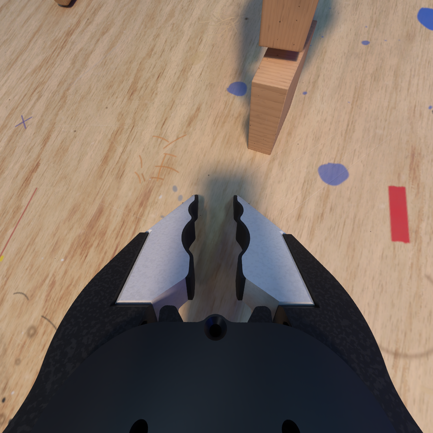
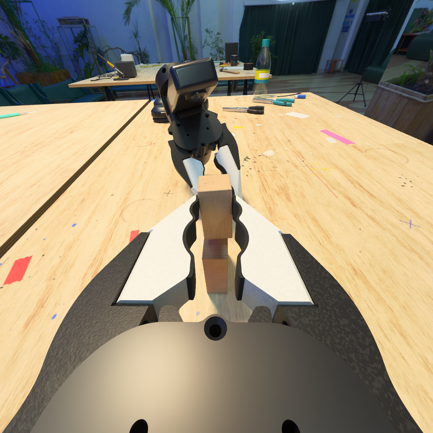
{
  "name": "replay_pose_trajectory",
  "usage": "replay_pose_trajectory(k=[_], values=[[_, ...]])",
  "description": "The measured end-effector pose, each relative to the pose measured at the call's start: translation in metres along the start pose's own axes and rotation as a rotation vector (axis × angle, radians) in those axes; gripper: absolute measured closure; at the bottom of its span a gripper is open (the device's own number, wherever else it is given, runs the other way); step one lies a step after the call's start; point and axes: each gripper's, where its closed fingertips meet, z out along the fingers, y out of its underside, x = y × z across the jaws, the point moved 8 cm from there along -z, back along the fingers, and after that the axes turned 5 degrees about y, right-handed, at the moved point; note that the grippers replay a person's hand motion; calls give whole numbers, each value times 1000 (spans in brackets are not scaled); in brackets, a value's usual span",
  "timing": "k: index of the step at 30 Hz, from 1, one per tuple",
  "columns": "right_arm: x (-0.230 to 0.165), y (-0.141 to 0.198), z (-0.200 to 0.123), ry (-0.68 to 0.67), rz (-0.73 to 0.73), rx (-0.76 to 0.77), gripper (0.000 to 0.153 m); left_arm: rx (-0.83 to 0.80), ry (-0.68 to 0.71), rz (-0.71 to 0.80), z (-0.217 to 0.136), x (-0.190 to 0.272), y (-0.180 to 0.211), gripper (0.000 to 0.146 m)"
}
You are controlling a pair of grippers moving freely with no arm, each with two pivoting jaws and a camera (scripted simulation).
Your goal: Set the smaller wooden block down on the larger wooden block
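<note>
The smaller wooden block is upright between the fingers of my right gripper, which is shut on its upper part. It hangs right over the top face of the larger wooden block, which stands on the table; I cannot tell whether they touch. In the left wrist view the smaller block sits over the far end of the larger block. My left gripper is open and empty, low over the table, short of the larger block. Its fingers show just behind the blocks in the right wrist view.
A bottle, pliers and teal-handled tools lie at the far right of the table. A seam to a second tabletop runs along the left. Red tape and blue paint spots mark the wood.
</note>
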Motion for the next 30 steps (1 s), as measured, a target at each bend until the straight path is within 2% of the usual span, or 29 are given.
replay_pose_trajectory(k=[30], values=[[-2,1,2,21,-23,-31,125,-1,1,-4,0,1,0,118]])
